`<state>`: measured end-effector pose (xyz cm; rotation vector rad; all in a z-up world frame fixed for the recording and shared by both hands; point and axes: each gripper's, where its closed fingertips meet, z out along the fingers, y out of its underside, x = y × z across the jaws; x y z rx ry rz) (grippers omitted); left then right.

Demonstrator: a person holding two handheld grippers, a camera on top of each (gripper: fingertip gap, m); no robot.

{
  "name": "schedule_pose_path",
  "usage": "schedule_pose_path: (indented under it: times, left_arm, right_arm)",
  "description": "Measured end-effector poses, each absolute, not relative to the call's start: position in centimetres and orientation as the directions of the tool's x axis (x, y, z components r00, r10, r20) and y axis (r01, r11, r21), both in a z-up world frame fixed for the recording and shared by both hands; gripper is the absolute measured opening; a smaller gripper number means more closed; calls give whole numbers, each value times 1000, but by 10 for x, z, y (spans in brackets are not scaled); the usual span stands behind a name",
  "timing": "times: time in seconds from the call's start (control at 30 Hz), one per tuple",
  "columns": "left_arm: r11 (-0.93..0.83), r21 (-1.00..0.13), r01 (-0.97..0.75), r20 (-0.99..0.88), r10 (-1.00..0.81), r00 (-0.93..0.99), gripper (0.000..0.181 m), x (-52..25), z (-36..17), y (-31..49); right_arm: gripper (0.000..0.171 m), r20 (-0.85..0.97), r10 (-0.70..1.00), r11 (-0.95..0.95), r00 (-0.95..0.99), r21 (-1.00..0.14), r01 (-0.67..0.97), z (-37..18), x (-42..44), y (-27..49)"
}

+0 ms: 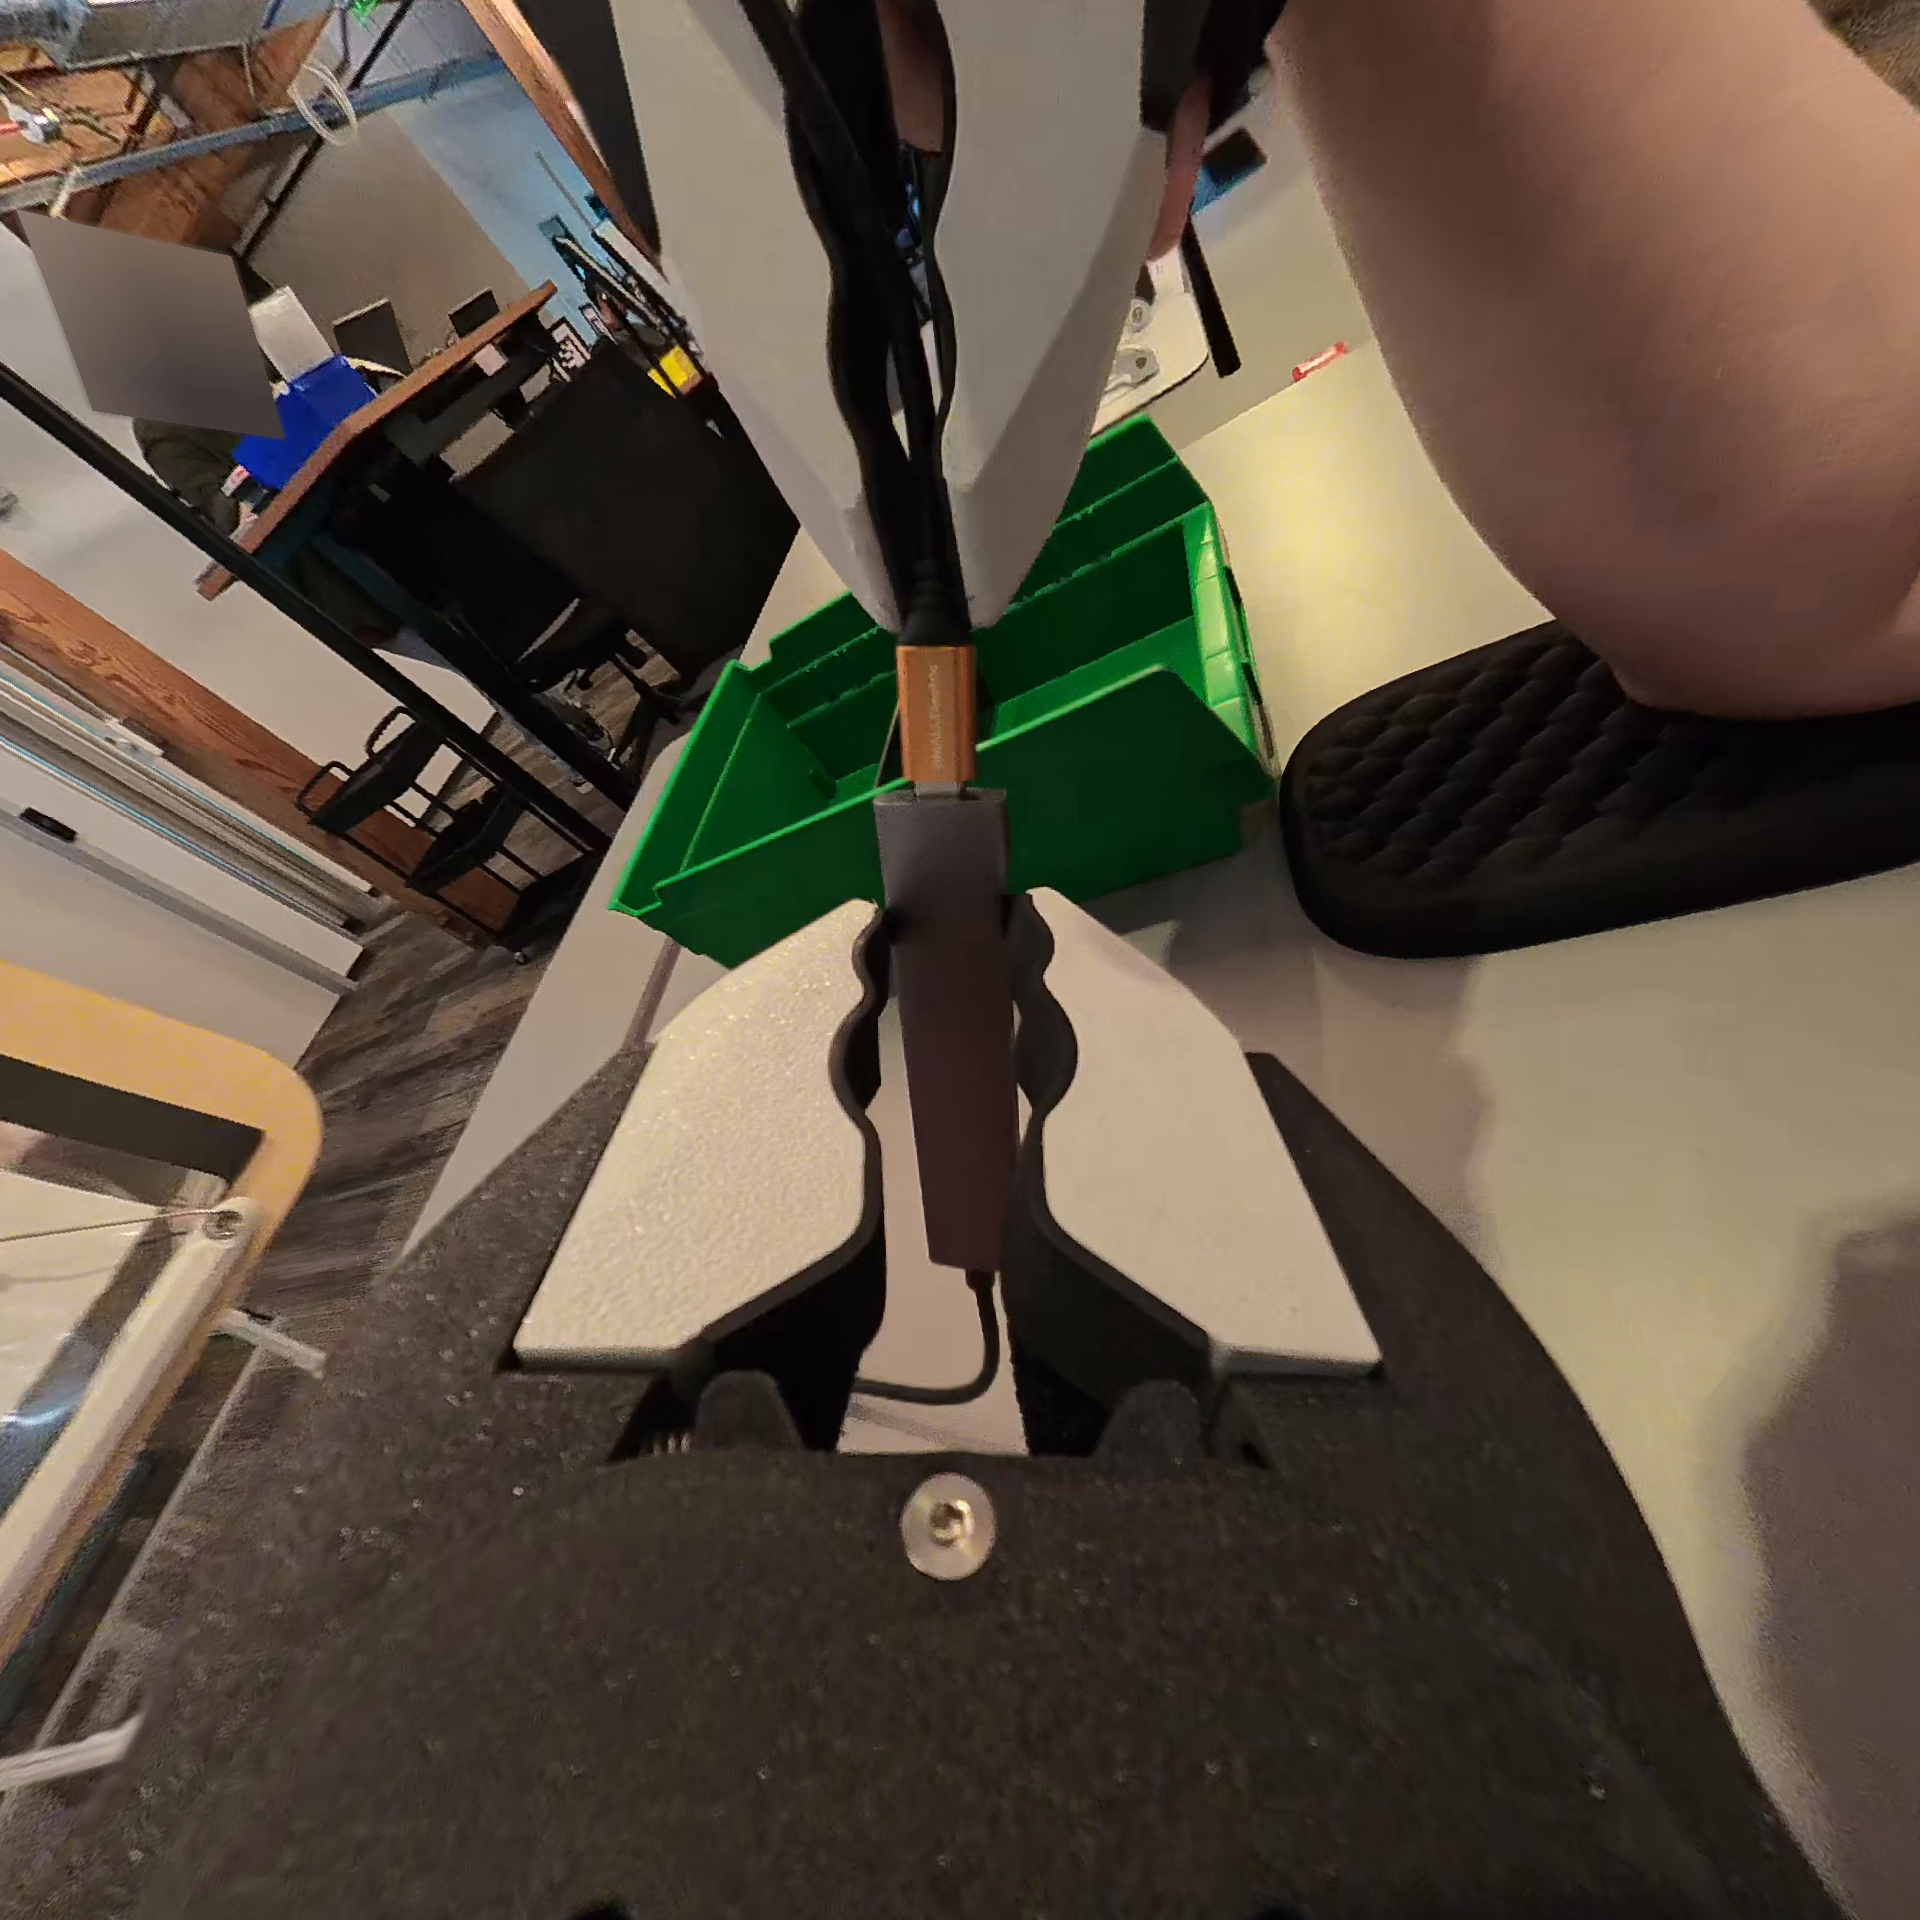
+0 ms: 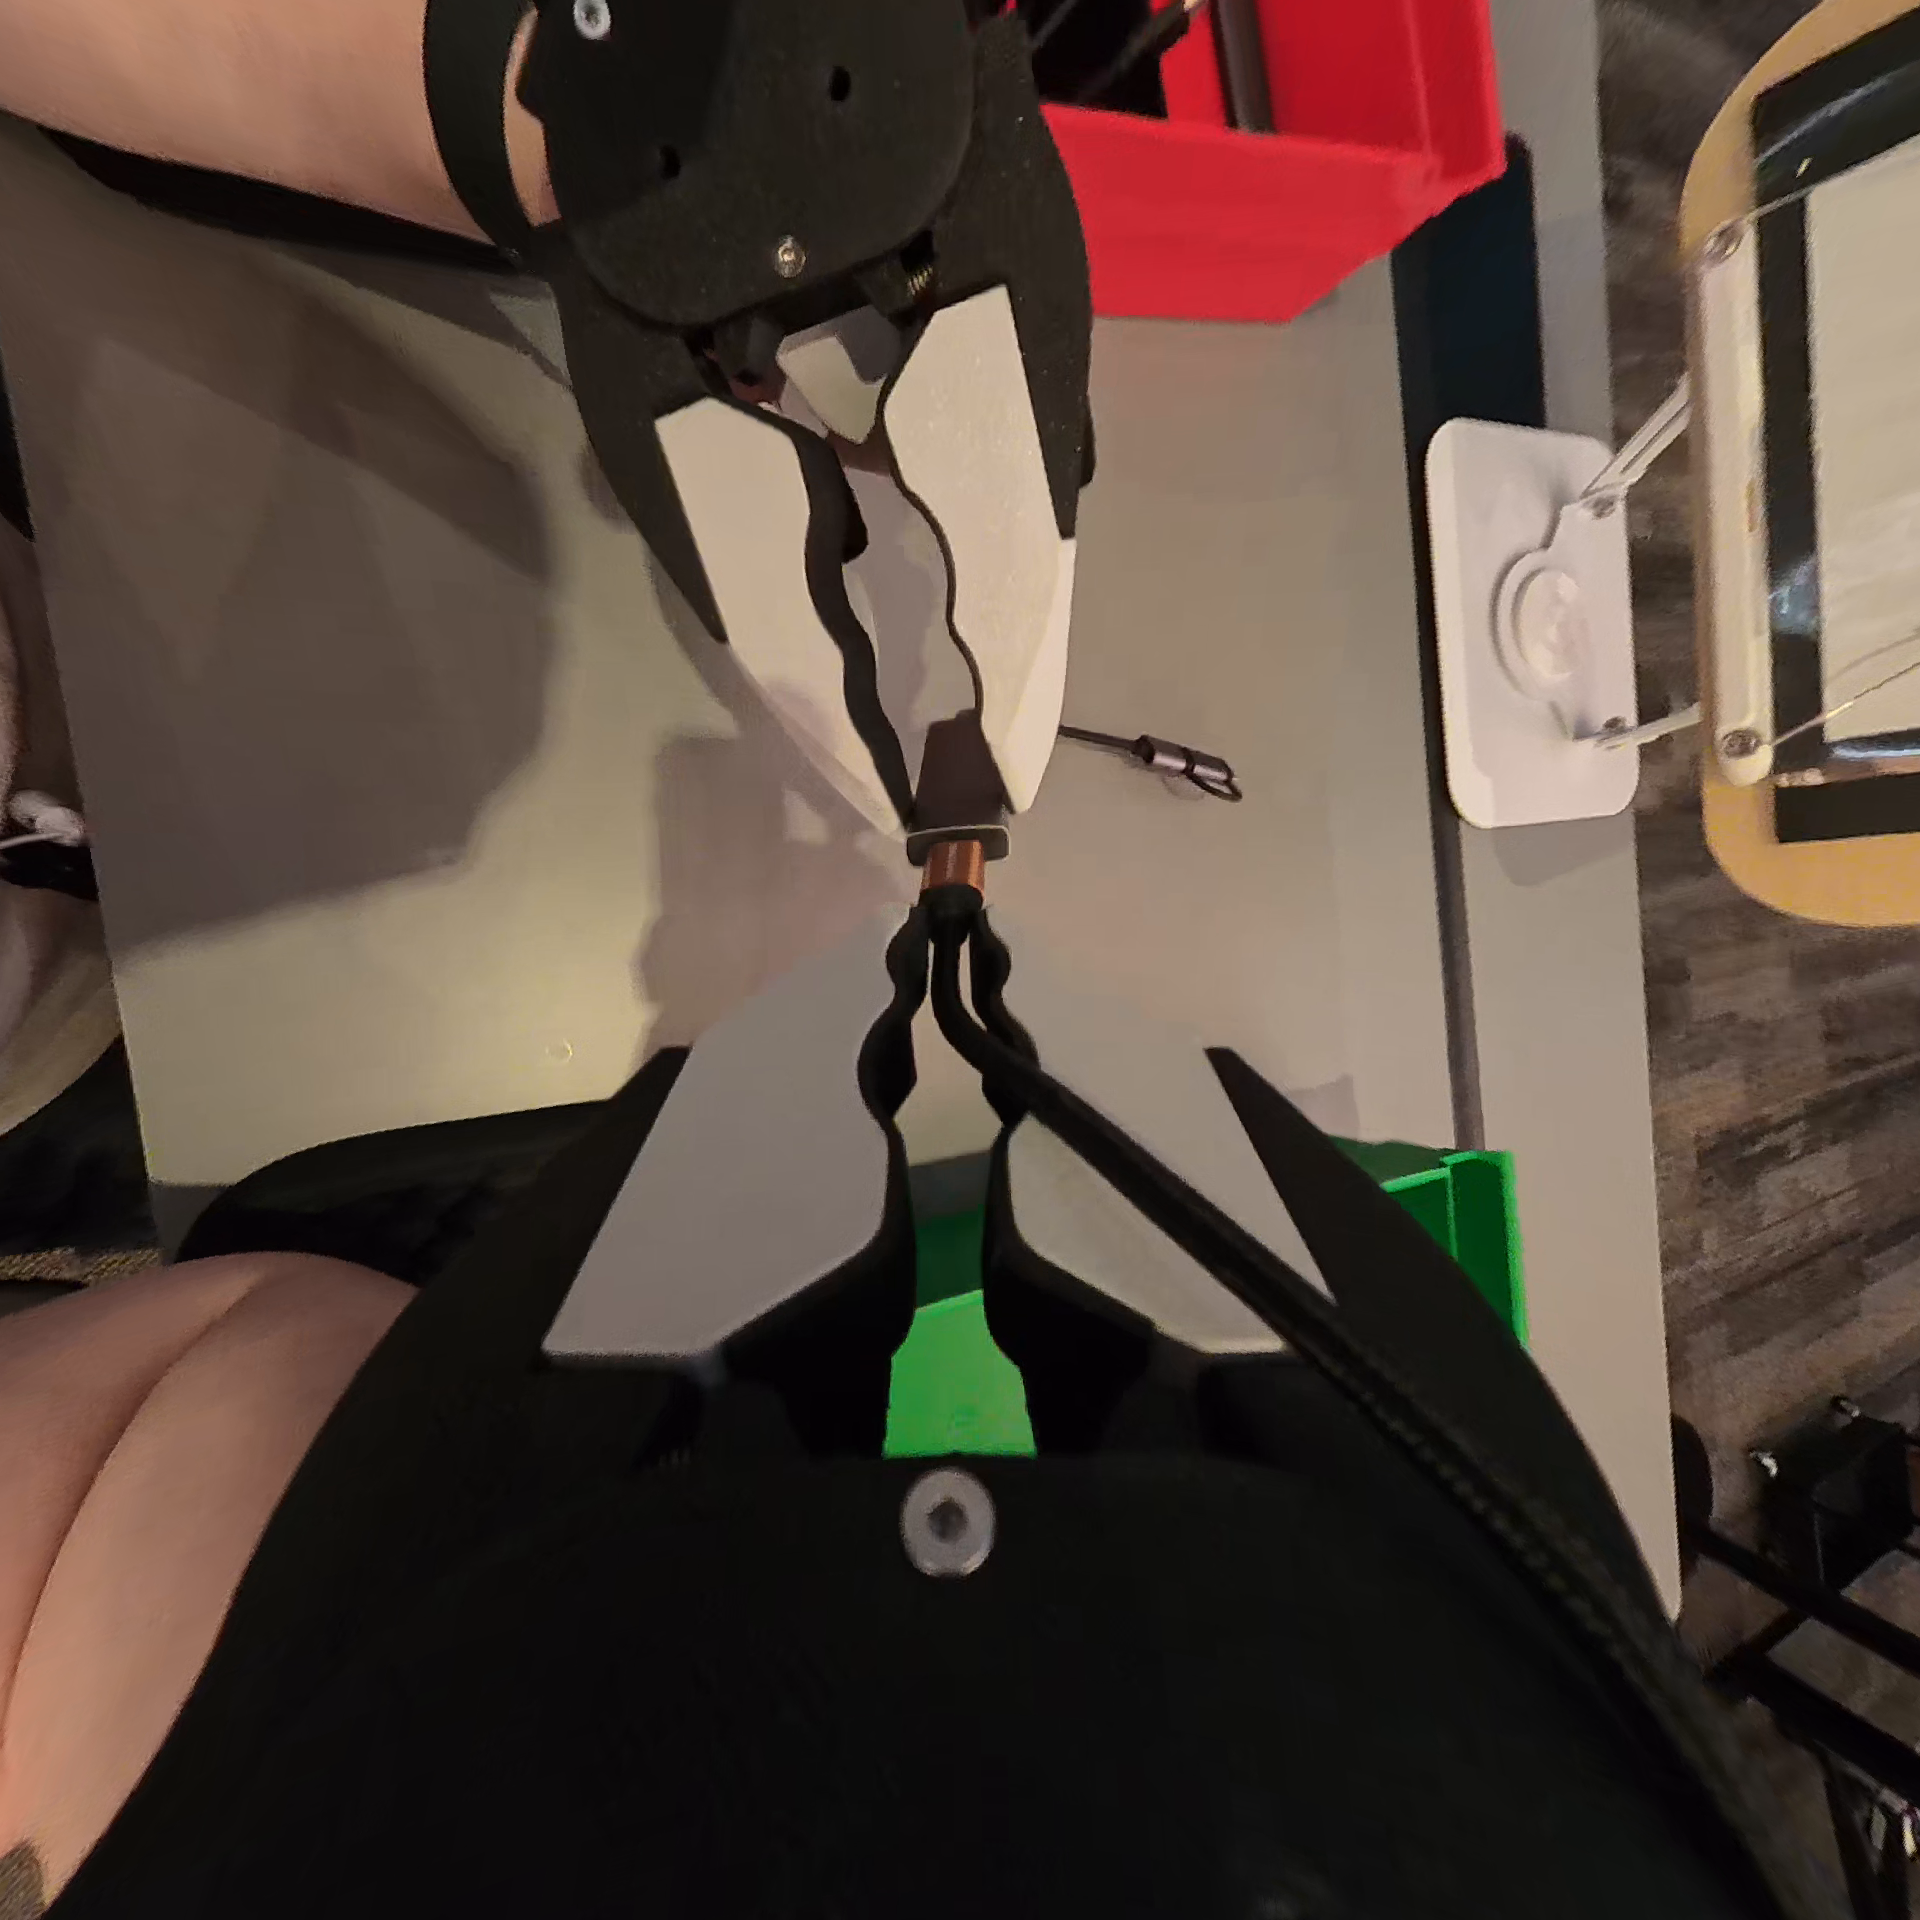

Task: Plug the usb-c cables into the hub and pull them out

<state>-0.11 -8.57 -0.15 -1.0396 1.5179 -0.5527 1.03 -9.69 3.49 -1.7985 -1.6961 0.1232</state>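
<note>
your left gripper (image 1: 945, 935) clamps the grey hub (image 1: 948, 997) lengthwise, port end pointing away from you. your right gripper (image 2: 948, 925) pinches the black cable (image 2: 1195, 1247) just behind its copper plug (image 1: 933, 717), which sits at the hub's port, plug and hub on one straight axis. it looks seated, so a pull goes straight back along that line.

**Matt plastics, one metallic sleeve**

The left hand-held gripper (image 1: 943, 914) has grainy black bodywork, speckled pale fingers (image 1: 748, 1164) and a shiny metal screw (image 1: 947, 1525). The hub (image 1: 948, 1039) looks smooth, matt and dark grey. The cable plug (image 1: 933, 722) wears a brushed copper-coloured metal sleeve. The green bin (image 1: 1101, 790) is glossy plastic; the desk (image 1: 1558, 1143) is smooth, matt grey. The black pad (image 1: 1538, 790) has a quilted, cloth-like texture.
</note>
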Motion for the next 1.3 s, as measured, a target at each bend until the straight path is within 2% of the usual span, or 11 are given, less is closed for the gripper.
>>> schedule_pose_path:
  times: [0.23, 0.4, 0.67, 0.77, 0.87, 0.93, 1.03, 1.2, 1.3]
  left_arm:
    - [464, -824, -323, -502, -864, 38, 21, 0, 3, -93]
    - [457, -822, -341, -487, -873, 5, 21, 5, -5, -96]
    - [443, -842, -309, -472, -881, 24, 21, 1, 2, -94]
    - [438, -837, -328, -476, -878, 41, 21, 0, 2, -90]
    - [421, -867, -267, -451, -891, 58, 21, -1, 13, -92]
    - [419, -866, -274, -450, -891, 62, 21, -3, 15, -91]
    - [434, -853, -290, -472, -879, 71, 21, -4, 11, -89]
    - [415, -867, -278, -452, -888, 83, 21, -6, 14, -86]
    - [421, -863, -279, -457, -886, 80, 21, -5, 14, -87]
  right_arm:
    - [8, 318, 939, 84, 133, -585, 807, 43, 1, -104]
    - [8, 306, 946, 86, 108, -557, 826, 37, -2, -107]
    - [8, 307, 940, 69, 145, -591, 804, 42, 8, -103]
    - [10, 352, 927, 104, 131, -576, 811, 40, 9, -97]
    - [10, 370, 922, 105, 114, -521, 847, 29, 11, -91]
    - [2, 395, 913, 113, 101, -484, 868, 24, 8, -85]
    - [2, 368, 924, 112, 99, -510, 853, 26, -1, -86]
    - [21, 406, 904, 132, 132, -560, 818, 38, -2, -81]
    - [24, 423, 901, 193, 92, -583, 790, 43, -6, -86]
